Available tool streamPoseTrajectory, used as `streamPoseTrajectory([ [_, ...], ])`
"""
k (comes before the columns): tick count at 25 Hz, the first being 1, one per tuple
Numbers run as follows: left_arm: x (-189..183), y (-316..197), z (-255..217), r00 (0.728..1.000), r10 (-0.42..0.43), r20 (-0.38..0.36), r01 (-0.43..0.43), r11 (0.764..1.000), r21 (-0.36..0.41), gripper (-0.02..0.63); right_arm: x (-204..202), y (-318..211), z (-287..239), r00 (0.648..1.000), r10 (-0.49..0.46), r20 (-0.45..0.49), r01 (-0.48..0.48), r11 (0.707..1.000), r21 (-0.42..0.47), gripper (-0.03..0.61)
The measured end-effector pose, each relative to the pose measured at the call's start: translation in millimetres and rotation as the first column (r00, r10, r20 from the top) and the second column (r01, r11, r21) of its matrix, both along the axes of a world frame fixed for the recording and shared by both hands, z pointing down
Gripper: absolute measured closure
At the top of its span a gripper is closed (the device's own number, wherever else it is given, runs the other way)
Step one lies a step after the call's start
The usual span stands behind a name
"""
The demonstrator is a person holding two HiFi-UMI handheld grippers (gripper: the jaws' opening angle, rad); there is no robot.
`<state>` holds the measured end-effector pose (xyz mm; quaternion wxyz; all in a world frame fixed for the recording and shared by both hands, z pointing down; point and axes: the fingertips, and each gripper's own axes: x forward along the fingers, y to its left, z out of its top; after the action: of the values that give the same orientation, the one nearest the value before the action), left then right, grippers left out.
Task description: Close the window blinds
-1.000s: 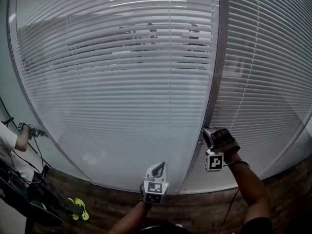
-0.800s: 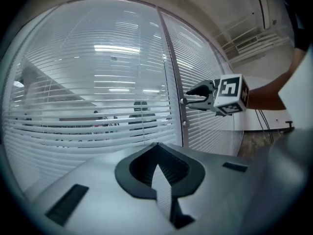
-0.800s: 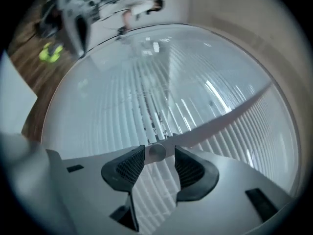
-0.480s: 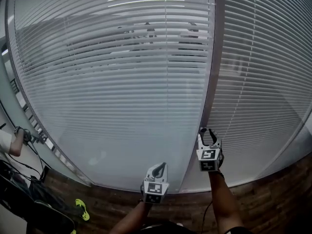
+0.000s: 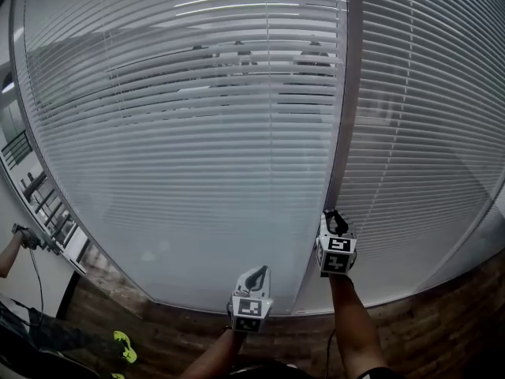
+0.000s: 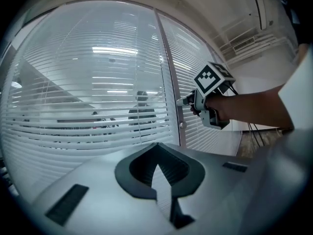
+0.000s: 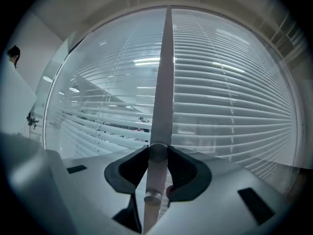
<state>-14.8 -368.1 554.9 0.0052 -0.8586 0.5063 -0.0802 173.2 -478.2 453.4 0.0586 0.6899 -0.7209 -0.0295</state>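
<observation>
I am looking at a glazed wall with white blinds filling the large pane across the left and middle of the head view, and a second blind in the pane at the right. A grey post stands upright between the two. Dark wood-pattern floor runs along the bottom edge. Through the upper band of slats I can make out dark figures in the room beyond; lower down the slats read as an almost solid white sheet. At the far lower left there is someone's outstretched arm and a yellow-green shoe, both well apart from my grippers. The slats lie level, with their long axis running left to right, crossed by the vertical post. The right gripper sits against the post at lower right of centre, pointing up and into the wall. In its own view the dark jaws are clenched on a round knob mounted on the post, one jaw touching each side of it. A smaller stud shows on the post just below that knob. The left gripper hangs low at bottom centre, near the foot of the left pane, with its jaw tips pressed together and holding nothing.
</observation>
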Motion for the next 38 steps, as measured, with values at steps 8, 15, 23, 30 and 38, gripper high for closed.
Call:
streamPoseTrajectory([
  [8, -10, -3, -10, 0.999, -0.037, -0.013, 0.037, 0.999, 0.033, 0.617, -7, 4, -5, 0.979, -0.036, -0.203, 0.036, 0.999, -0.002, 0.451],
  [15, -26, 0, -12, 0.997, -0.079, -0.008, 0.079, 0.996, 0.04, 0.617, -10, 6, -1, 0.792, -0.088, -0.604, 0.074, 0.996, -0.048, 0.451],
  [23, -13, 5, -7, 0.999, -0.042, 0.004, 0.042, 0.999, 0.019, 0.617, -9, 5, 15, 0.326, -0.092, -0.941, 0.056, 0.995, -0.078, 0.451],
  [30, 3, 7, -12, 1.0, -0.006, 0.006, 0.006, 0.999, 0.044, 0.617, -17, 2, 10, 0.072, -0.038, -0.997, 0.066, 0.997, -0.033, 0.451],
  [38, 5, 8, -10, 1.0, -0.001, 0.0, 0.001, 0.999, 0.035, 0.617, -13, 10, 7, 0.387, -0.07, -0.919, 0.081, 0.996, -0.042, 0.445],
])
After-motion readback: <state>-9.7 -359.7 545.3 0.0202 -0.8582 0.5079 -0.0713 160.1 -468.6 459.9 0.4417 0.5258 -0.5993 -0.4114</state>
